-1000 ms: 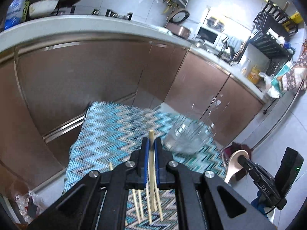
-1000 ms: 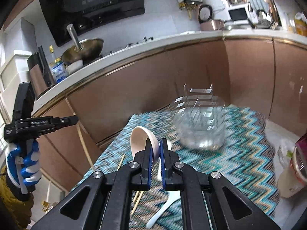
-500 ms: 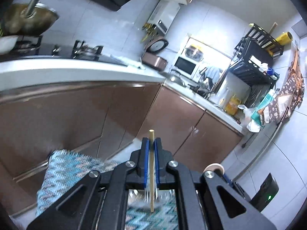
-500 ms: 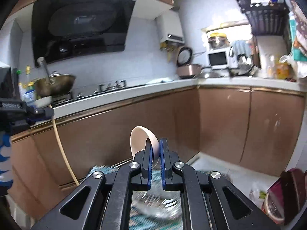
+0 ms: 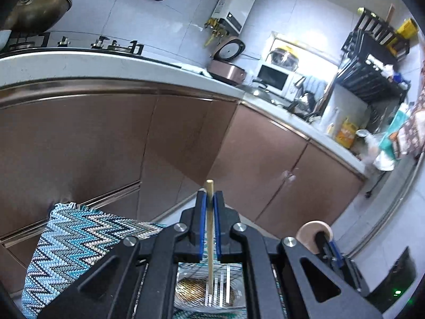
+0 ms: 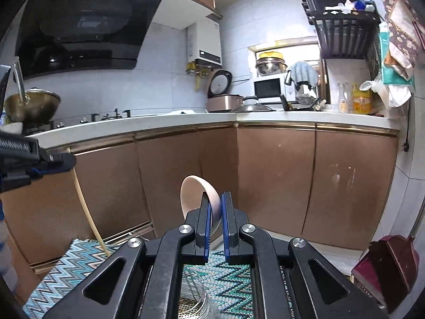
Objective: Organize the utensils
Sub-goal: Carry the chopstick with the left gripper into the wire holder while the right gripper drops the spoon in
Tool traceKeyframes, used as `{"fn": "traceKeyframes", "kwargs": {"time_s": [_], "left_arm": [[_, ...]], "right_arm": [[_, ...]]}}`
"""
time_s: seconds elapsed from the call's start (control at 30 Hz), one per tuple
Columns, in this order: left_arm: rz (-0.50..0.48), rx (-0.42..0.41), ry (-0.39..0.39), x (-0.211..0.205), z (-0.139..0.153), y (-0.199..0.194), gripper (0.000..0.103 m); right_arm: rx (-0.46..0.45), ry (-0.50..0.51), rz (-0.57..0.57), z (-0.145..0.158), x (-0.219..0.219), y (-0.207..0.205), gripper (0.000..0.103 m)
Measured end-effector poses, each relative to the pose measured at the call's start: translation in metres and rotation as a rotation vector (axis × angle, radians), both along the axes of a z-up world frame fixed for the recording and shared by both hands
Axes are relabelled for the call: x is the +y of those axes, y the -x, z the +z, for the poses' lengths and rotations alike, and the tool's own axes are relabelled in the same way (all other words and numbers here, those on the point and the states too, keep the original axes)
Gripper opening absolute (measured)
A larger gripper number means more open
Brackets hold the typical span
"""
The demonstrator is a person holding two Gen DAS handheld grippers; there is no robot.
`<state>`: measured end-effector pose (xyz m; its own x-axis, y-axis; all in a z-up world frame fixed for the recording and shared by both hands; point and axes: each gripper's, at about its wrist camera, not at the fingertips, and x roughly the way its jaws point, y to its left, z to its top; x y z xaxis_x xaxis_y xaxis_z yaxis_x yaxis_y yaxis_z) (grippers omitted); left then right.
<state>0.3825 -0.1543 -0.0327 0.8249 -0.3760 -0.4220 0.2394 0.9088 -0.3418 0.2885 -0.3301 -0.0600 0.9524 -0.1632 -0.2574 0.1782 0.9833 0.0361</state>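
My left gripper is shut on a wooden chopstick that hangs upright, its lower end inside the clear glass container on the zigzag mat. My right gripper is shut on a pale ceramic spoon, bowl end up, above the same glass container. In the right wrist view the left gripper shows at the left with the chopstick hanging from it. In the left wrist view the spoon's bowl shows at the right.
Brown cabinet doors and a white counter stand behind the mat. A wok, rice cooker and microwave sit on the counter. A dark red dustpan stands on the floor at the right.
Both grippers have lifted and tilted up from the mat and now hold the chopstick and the spoon over the glass container. The chopstick's lower end has come down into the container.
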Motion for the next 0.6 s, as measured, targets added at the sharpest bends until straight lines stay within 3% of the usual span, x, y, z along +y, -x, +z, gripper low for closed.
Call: {"fn": "traceKeyframes", "kwargs": {"time_s": [0.4, 0.6], "left_arm": [[0.036, -0.016, -0.062, -0.009, -0.045, 0.006, 0.007], [0.027, -0.002, -0.056, -0.004, -0.049, 0.014, 0.008]], "right_arm": [[0.014, -0.007, -0.003, -0.046, 0.017, -0.006, 0.017], [0.016, -0.038, -0.002, -0.049, 0.013, 0.006, 0.034]]}}
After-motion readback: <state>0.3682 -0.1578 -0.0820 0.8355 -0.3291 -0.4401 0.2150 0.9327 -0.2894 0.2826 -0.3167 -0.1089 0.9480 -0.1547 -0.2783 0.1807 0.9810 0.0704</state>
